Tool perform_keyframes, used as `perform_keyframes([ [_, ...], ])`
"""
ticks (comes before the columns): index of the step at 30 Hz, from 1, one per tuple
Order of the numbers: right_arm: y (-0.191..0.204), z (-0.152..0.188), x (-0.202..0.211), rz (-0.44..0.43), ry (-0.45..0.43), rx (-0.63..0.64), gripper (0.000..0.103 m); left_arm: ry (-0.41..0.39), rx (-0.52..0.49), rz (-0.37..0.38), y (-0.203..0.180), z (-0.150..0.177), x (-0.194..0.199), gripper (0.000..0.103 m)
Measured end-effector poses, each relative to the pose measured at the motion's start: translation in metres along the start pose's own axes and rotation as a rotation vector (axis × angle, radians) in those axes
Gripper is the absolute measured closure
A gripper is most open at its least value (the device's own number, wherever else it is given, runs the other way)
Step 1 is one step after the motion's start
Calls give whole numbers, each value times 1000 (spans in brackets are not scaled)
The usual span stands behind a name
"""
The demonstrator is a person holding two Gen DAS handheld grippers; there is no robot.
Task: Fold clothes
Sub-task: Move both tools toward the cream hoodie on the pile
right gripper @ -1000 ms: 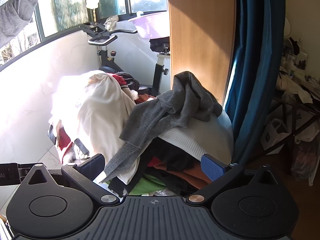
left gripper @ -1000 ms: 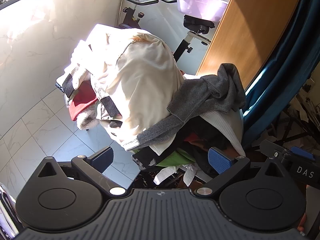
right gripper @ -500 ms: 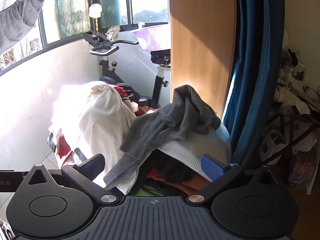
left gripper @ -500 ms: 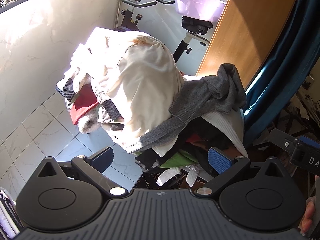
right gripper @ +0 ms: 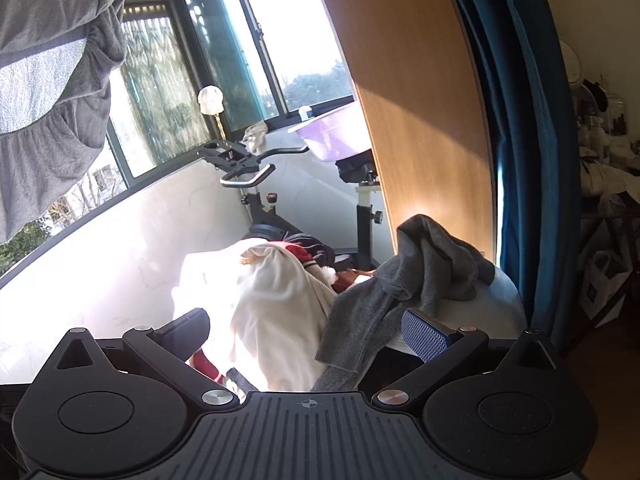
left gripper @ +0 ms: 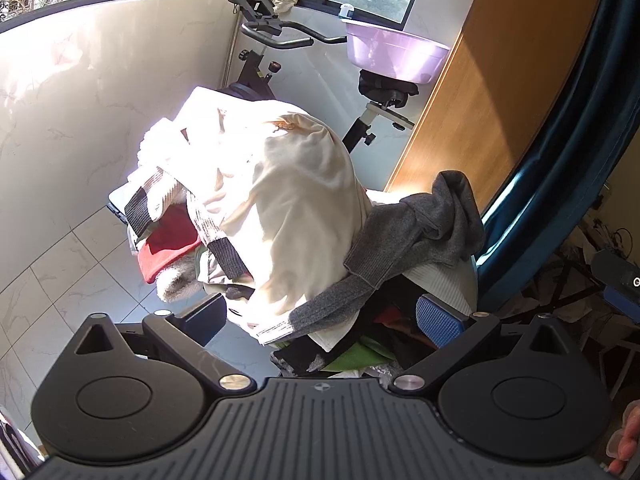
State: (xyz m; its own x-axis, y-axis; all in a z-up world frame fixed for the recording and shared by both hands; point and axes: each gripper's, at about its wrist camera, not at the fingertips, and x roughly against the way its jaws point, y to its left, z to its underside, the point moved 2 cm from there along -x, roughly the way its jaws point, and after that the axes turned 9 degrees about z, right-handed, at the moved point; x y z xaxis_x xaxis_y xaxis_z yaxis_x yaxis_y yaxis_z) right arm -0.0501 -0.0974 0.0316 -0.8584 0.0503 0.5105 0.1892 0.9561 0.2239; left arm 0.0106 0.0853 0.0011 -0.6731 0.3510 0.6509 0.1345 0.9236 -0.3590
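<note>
Clothes pile [left gripper: 304,216] fills left wrist view: cream garment [left gripper: 296,200] on top, grey sweater [left gripper: 416,236] draped right. My left gripper [left gripper: 320,320] spread wide, holding nothing. Right wrist view: my right gripper [right gripper: 304,332] also wide, empty, above the same pile; exercise bike [right gripper: 248,168] behind.

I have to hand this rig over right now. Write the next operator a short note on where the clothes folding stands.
Left gripper: open, empty, facing the heap.
Right gripper: open, empty, raised above the heap.
Clothes: one unsorted pile. A cream cotton garment is draped on top; a dark grey knit sweater lies beside it over a white ribbed piece; a red fleece item sticks out underneath.
Done: nothing folded in view.
Left: pick a garment, probably the grey sweater, and begin.
</note>
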Motion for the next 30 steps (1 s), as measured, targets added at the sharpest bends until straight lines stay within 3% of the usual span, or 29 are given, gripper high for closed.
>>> perform_keyframes([
  [4, 17, 12, 0, 93, 16, 83, 1, 11, 2, 7, 15, -5, -4, 0],
  [11, 40, 30, -1, 201, 11, 106, 1, 29, -22, 25, 37, -13, -11, 0],
  [17, 50, 36, -6, 172, 38, 39, 1, 24, -52, 24, 49, -19, -11, 0],
  [22, 55, 35, -12, 199, 35, 49, 1, 41, -55, 18, 55, -22, -17, 0],
  [30, 50, 27, -48, 181, 65, 36, 1, 66, -58, -9, 53, -29, -40, 0],
])
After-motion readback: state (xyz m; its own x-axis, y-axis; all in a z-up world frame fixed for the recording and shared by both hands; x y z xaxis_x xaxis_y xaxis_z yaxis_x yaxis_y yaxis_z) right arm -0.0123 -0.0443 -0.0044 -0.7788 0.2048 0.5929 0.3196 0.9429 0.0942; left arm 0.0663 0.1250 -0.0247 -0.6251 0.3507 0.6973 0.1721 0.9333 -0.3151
